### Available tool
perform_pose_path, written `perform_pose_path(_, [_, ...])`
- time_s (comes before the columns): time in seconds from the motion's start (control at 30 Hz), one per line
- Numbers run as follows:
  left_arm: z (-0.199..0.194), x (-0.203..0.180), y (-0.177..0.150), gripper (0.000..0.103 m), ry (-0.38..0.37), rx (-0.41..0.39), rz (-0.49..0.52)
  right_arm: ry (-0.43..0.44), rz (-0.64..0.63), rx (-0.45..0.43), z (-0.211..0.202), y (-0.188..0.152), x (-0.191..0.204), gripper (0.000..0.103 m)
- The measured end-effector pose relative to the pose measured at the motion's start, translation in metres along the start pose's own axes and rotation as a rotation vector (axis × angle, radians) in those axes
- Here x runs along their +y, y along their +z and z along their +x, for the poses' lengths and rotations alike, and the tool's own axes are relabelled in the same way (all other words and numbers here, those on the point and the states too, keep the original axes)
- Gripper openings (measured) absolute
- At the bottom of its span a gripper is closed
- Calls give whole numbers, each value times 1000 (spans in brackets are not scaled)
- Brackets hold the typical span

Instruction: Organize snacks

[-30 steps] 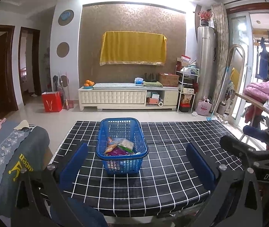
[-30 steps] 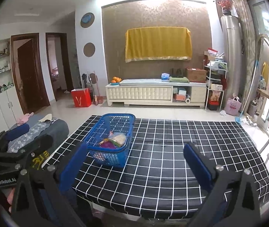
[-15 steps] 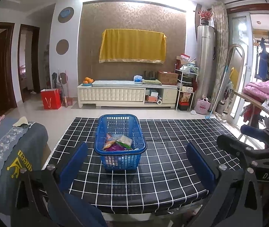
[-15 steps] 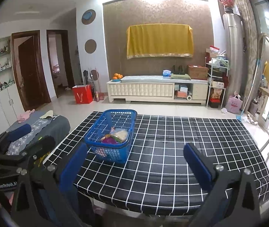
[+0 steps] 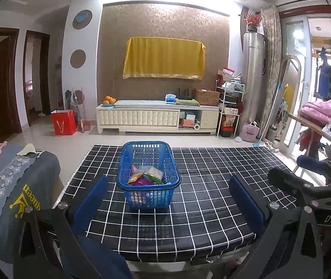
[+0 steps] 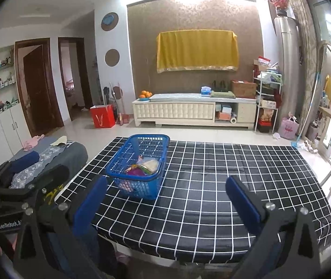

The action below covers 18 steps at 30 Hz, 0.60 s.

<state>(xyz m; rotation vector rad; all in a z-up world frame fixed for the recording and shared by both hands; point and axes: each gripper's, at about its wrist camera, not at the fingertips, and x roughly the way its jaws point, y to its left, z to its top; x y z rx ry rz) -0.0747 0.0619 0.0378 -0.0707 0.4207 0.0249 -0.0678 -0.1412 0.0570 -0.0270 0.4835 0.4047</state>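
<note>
A blue plastic basket (image 5: 148, 176) (image 6: 140, 165) stands on the black checked table (image 5: 212, 186) (image 6: 223, 186), left of its middle. Several snack packets (image 5: 145, 174) (image 6: 145, 166) lie inside it. My left gripper (image 5: 167, 194) is open, held back near the table's front edge, with nothing between its blue pads (image 5: 91, 200). My right gripper (image 6: 165, 194) is open too and empty, to the right of the basket. Each gripper shows at the edge of the other's view.
A grey cloth-covered seat (image 5: 14, 181) stands left of the table. Beyond the table are tiled floor, a white TV cabinet (image 5: 156, 117), a red bag (image 5: 63, 122) and a shelf rack (image 5: 229, 107). A clothes rack with pink bedding (image 5: 321, 114) is on the right.
Both grippers have drawn back and up from the table; the basket looks smaller and farther. The basket and snacks have not moved.
</note>
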Motion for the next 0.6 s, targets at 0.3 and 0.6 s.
perform_pose_path(0.3, [0, -2, -2, 103, 9, 2, 3, 1, 5, 4, 1, 0, -1, 103])
perform_pose_path(0.6, [-1, -5, -4, 103, 30, -7, 21, 2, 12, 11, 3, 0, -2, 103])
